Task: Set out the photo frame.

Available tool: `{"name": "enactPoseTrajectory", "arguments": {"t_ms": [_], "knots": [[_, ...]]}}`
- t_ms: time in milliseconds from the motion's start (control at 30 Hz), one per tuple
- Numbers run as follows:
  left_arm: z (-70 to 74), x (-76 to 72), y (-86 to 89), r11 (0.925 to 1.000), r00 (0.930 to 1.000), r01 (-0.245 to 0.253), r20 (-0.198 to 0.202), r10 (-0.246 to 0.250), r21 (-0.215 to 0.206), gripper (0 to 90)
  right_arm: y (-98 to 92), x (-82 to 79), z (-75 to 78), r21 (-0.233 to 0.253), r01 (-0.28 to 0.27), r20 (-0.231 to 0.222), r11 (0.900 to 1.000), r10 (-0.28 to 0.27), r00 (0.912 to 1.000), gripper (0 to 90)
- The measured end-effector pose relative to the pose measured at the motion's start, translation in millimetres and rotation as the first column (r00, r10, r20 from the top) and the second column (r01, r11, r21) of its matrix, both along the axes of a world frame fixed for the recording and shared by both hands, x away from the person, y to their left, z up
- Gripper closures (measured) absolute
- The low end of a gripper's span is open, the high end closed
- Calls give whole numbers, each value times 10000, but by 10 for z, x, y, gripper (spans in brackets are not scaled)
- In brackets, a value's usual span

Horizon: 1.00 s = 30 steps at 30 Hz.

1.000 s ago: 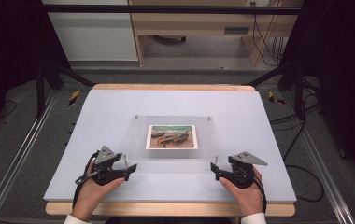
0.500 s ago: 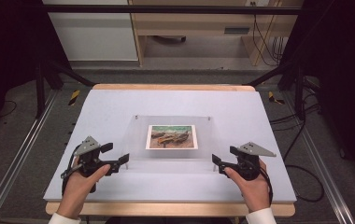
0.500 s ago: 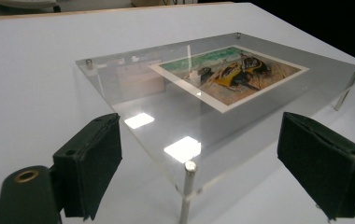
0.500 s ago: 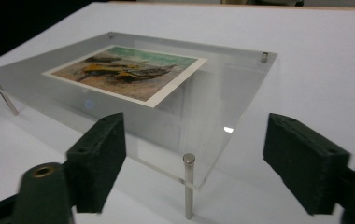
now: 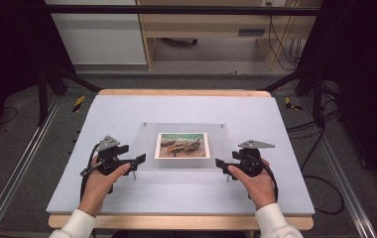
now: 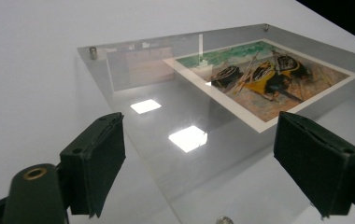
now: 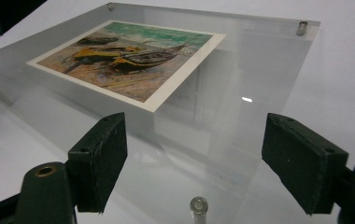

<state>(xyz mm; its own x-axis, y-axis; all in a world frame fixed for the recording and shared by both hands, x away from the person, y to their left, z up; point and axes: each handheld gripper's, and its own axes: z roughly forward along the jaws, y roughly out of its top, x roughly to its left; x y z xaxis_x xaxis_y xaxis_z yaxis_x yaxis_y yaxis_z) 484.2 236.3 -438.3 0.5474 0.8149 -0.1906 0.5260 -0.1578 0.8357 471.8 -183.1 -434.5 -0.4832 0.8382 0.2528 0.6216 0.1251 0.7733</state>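
Acrylic photo frame [image 5: 182,145] lies flat mid-bench, a boat print [image 5: 183,145] inside. Left gripper [image 5: 138,160] and right gripper [image 5: 219,163], both spread wide, should each straddle a near corner standoff [image 7: 198,205] squarely before closing.

Two handheld grippers, black bodies. Left gripper [image 5: 138,161]: grey three-cornered plate on top, black cable looping back past the left hand [image 5: 99,182]. Right gripper [image 5: 219,163]: same grey plate, black cable curving behind the right hand [image 5: 255,182]. White sleeves at both wrists. In the gripper views: blocky black jaws with dark, slightly rough pads [image 6: 98,161], small holes in the pad edges, a brass-ringed hole on the left arm of each gripper.
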Motion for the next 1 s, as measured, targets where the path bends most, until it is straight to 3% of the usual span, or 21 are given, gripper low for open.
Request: {"name": "enactPoseTrajectory", "arguments": {"t_ms": [133,267,433,567,733,1000], "knots": [[-87,13,-23,9995,9983,135,-558,-151,-285,161,2,27,-29,29,46,61,10000,-46,10000,205],[-133,28,-31,9991,9960,68,-883,-104,-413,147,-14,53,-86,-131,152,-245,9998,-155,9996,190],[-161,63,9,9952,9891,-27,-1465,-117,-975,148,-22,71,-128,438,169,-541,9989,-145,9984,176],[-170,86,30,9943,9850,36,-1711,-220,-1067,145,-34,89,-148,706,239,-826,9972,-180,9964,164],[-195,114,40,9878,9739,167,-2210,-511,-1547,143,-73,103,-167,1081,240,-1230,9939,-106,9924,163],[-199,115,33,9860,9710,208,-2317,-594,-1656,144,-97,100,-173,1310,190,-1480,9912,6,9890,165]]}}
